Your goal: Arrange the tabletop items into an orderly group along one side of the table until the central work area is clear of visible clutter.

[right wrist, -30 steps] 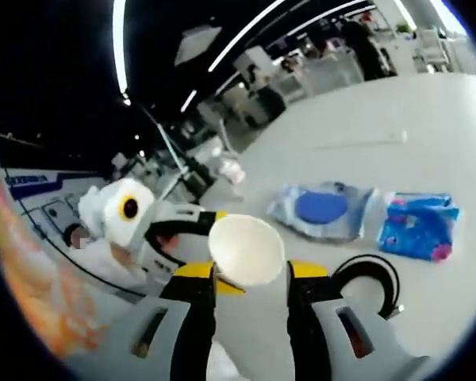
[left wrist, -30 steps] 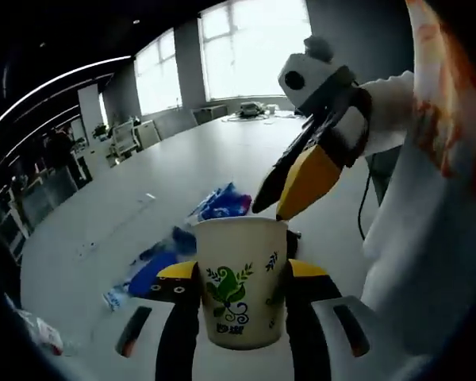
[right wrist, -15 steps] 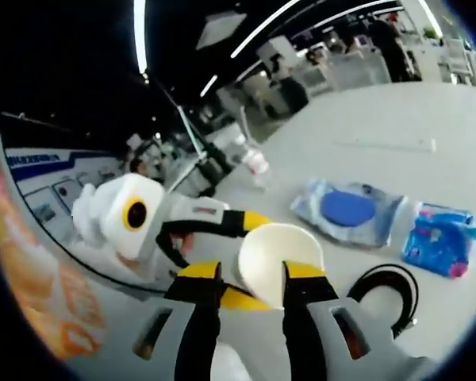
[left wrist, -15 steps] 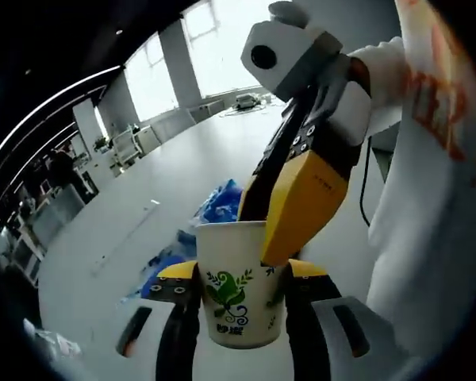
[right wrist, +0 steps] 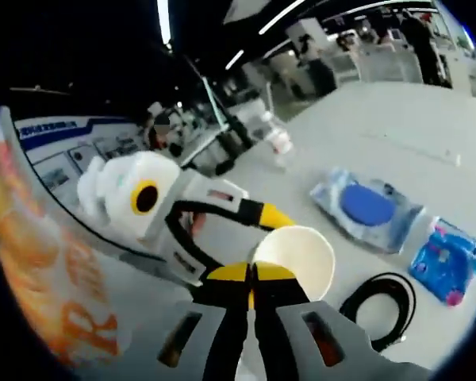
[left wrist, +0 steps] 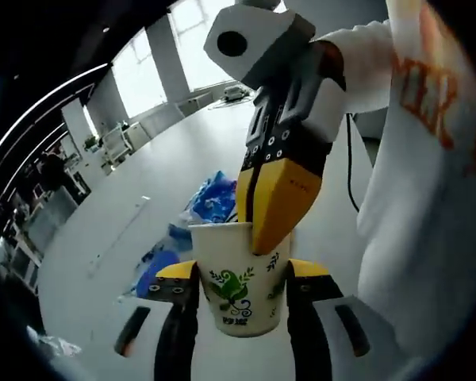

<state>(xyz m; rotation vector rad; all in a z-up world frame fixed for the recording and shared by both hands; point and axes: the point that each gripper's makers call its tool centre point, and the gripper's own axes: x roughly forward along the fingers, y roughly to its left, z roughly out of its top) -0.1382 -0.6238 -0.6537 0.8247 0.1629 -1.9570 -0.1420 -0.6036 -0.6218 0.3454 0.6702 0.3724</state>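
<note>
above the grey table (left wrist: 135,214), the left gripper (left wrist: 236,282) clamps the white leaf-printed paper cup (left wrist: 236,274) while the right gripper (right wrist: 251,274) pinches its rim (jaws closed on it); release one side only once the other's hold is sure.

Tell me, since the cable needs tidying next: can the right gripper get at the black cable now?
Probably not yet. The right gripper is shut on the paper cup rim, so its jaws are occupied; the black cable lies uncovered on the table.
</note>
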